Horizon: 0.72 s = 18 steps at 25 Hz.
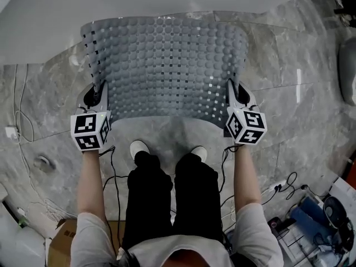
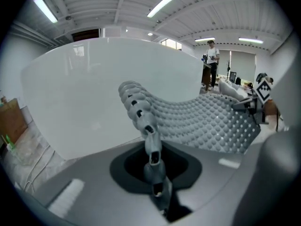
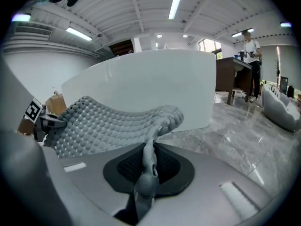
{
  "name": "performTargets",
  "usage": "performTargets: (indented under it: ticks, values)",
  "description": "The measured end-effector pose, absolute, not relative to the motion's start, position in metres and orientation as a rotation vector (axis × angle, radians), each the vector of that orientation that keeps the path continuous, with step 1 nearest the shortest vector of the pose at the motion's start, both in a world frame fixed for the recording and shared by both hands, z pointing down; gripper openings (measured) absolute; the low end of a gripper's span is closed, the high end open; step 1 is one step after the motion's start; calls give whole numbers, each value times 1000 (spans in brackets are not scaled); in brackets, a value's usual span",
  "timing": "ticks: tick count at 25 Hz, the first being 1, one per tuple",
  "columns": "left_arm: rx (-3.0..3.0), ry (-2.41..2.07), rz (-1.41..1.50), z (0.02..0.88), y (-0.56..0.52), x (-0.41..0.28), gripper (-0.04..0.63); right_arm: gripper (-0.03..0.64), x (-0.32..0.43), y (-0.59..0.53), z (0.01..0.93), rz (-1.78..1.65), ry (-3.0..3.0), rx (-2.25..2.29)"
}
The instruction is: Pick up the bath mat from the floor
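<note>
Closest in, just past the wearer's shoes [image 1: 139,148], both tongs are clamped on the bath mat [image 1: 167,65]. The left gripper [image 1: 100,92] pinches the rubbery edge at the near left corner. The right gripper [image 1: 231,92] pinches the near right corner the same way, with a fold of mat squeezed between its pads. Taking two corners set well apart makes sense to me: the sheet is floppy, and a wide double grip keeps it spread instead of letting it fold on itself.

The forearms [image 1: 92,177] reach straight out, side by side, with the wrists tipped so the tongs point forward and down. The marker cubes [image 1: 90,130] face upward.

Beyond the grips, the mat sags in a shallow trough, bobbled face up. Its far edge curls in front of the white bathtub [image 1: 139,4]. It looks clear of the marble floor [image 1: 289,93], though I can't be sure of that far edge. I'd judge the pick-up close to finished. Far across the room, someone stands by a desk [image 2: 212,60].
</note>
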<state>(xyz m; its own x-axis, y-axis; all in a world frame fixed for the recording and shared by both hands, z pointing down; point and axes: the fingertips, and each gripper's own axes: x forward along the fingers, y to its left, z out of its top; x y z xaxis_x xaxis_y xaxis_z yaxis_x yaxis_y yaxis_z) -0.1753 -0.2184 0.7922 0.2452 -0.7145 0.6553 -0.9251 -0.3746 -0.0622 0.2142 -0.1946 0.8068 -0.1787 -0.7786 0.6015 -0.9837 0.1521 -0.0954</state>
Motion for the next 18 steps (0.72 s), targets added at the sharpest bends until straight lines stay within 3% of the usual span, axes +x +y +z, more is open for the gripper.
performTargets:
  ticks: [18]
  values:
    - [2177,-1507,810,483,-173,-175,44,37,206,-159,492,654,-2030,1686]
